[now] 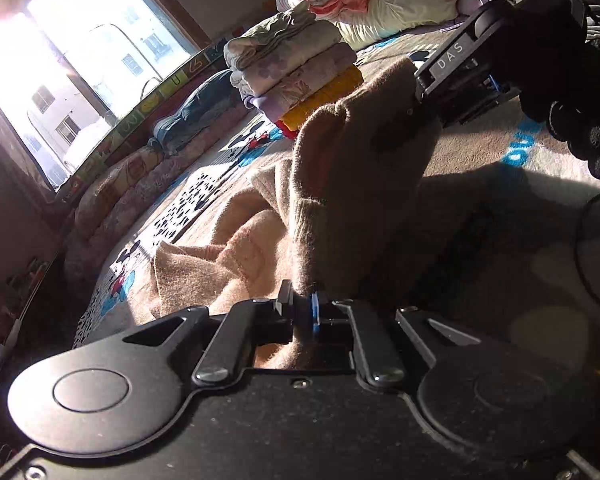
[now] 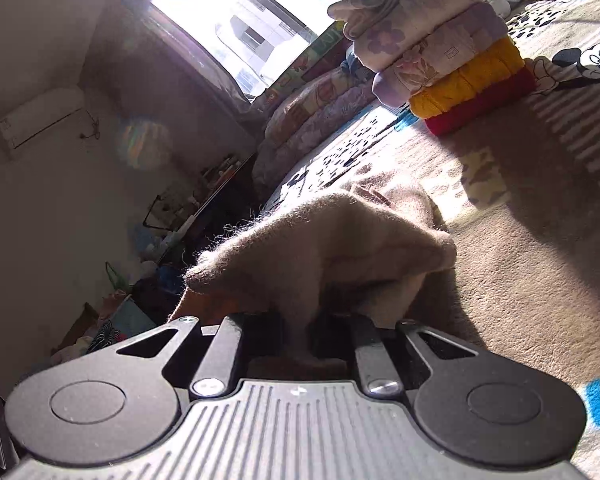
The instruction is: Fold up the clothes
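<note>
Left wrist view: left tool [image 1: 302, 310] pinched nearly shut on one beige knit garment [image 1: 340, 184], cloth clamped between its two fingers. The garment rises ahead of the tool and runs up-right to the right tool [image 1: 424, 98], which also bites its far edge; the rest is heaped on the bed [image 1: 480, 208] just ahead-left. One stack of folded clothes [image 1: 292, 72] sits well ahead, about five pieces. One gloved hand [image 1: 580, 120] holds the right tool.

Right wrist view: right tool [image 2: 300, 336] closed on the same garment [image 2: 320, 240], fabric bunched between both fingers and draped ahead. Stack [image 2: 440, 52] far ahead-right, window [image 2: 252, 20] ahead-left.
</note>
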